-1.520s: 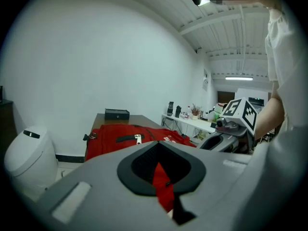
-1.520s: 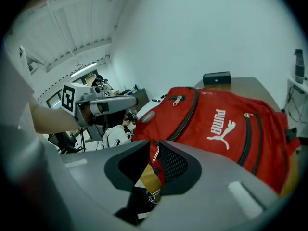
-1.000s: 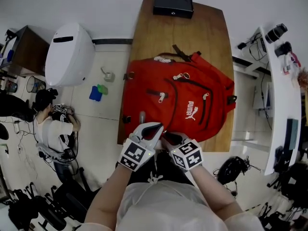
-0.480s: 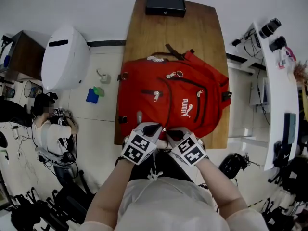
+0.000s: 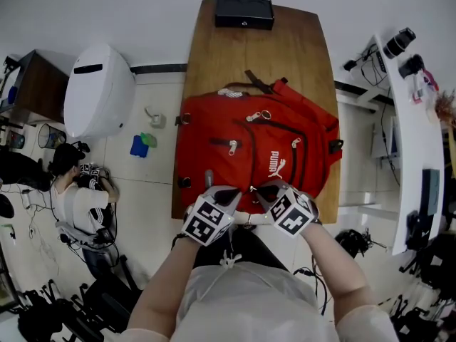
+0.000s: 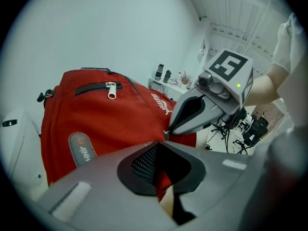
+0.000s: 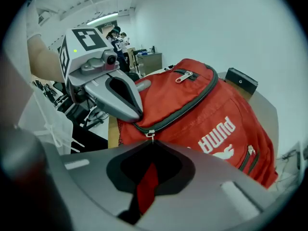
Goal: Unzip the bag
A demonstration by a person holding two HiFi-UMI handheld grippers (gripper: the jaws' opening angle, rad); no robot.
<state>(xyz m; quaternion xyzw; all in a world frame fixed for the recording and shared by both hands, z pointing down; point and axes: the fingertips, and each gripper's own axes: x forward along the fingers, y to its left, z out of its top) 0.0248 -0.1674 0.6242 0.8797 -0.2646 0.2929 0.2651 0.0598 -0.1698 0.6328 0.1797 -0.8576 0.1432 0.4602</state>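
A red backpack (image 5: 256, 148) lies flat on the wooden table (image 5: 256, 48). Both grippers are at the bag's near edge. My left gripper (image 5: 229, 192) is shut on a fold of red fabric and mesh at the bag's bottom (image 6: 161, 184). My right gripper (image 5: 266, 189) is shut on the red pull tab (image 7: 144, 186) of the main zipper; its metal slider (image 7: 150, 133) sits just ahead of the jaws on the grey zipper track (image 7: 192, 102). The two grippers stand close together, tips a short gap apart. Other zipper pulls (image 5: 231, 147) lie on the front pockets.
A black box (image 5: 244, 12) sits at the table's far end. On the floor to the left are a white rounded appliance (image 5: 98, 91), blue and green items (image 5: 140, 145) and a seated person (image 5: 78, 198). A white desk with camera gear (image 5: 417, 120) runs along the right.
My right gripper has shifted to the right and slightly away from the left one, still holding the pull. The left gripper stays at the bag's near edge.
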